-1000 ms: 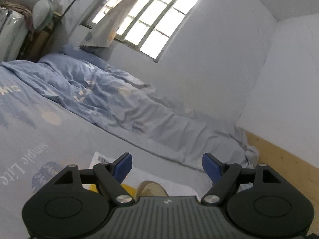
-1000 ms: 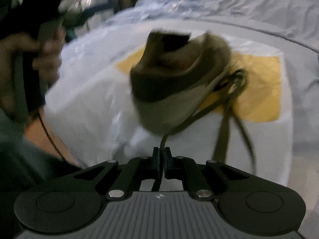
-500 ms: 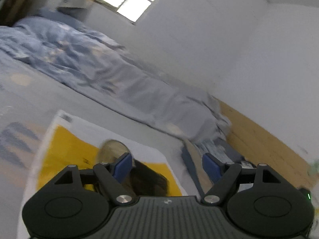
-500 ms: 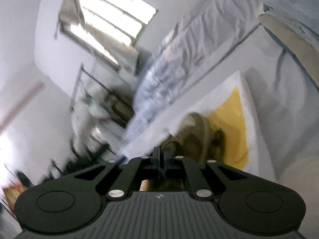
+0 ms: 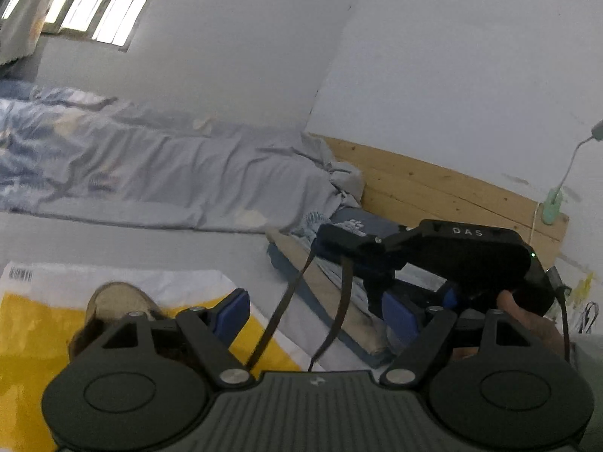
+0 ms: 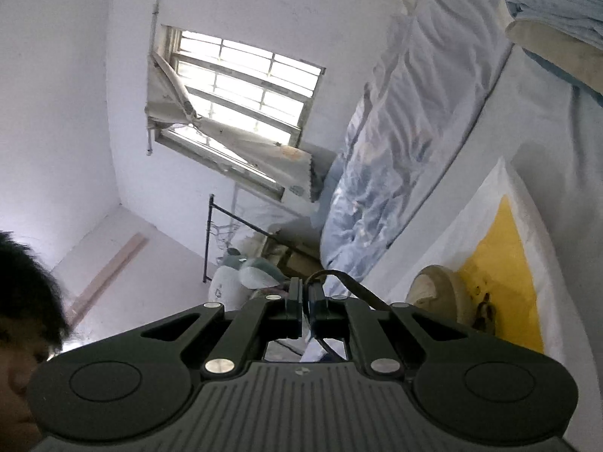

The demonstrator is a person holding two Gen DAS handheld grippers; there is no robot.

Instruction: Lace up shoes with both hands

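A tan suede shoe (image 5: 113, 305) lies on a yellow and white bag (image 5: 34, 324) on the bed, mostly hidden behind my left gripper's body. My left gripper (image 5: 316, 312) is open with nothing between its blue pads (image 5: 233, 316). Two dark lace strands (image 5: 286, 309) rise from the shoe up to my right gripper (image 5: 335, 245), which is raised to the right and shut on the lace. In the right wrist view my right gripper (image 6: 305, 307) is shut on the dark lace (image 6: 350, 282); the shoe's toe (image 6: 437, 293) shows at lower right.
Rumpled blue bedding (image 5: 150, 165) lies along the wall. Folded clothes and a pillow (image 5: 339, 286) sit by the wooden headboard (image 5: 433, 188). A person's hand (image 5: 527, 320) holds the right gripper. A window (image 6: 241, 105) and a rack (image 6: 211, 237) show in the right wrist view.
My right gripper has lifted away from the shoe with the lace in it and turned toward the window. My left gripper has swung right and down; the right gripper has come into its view.
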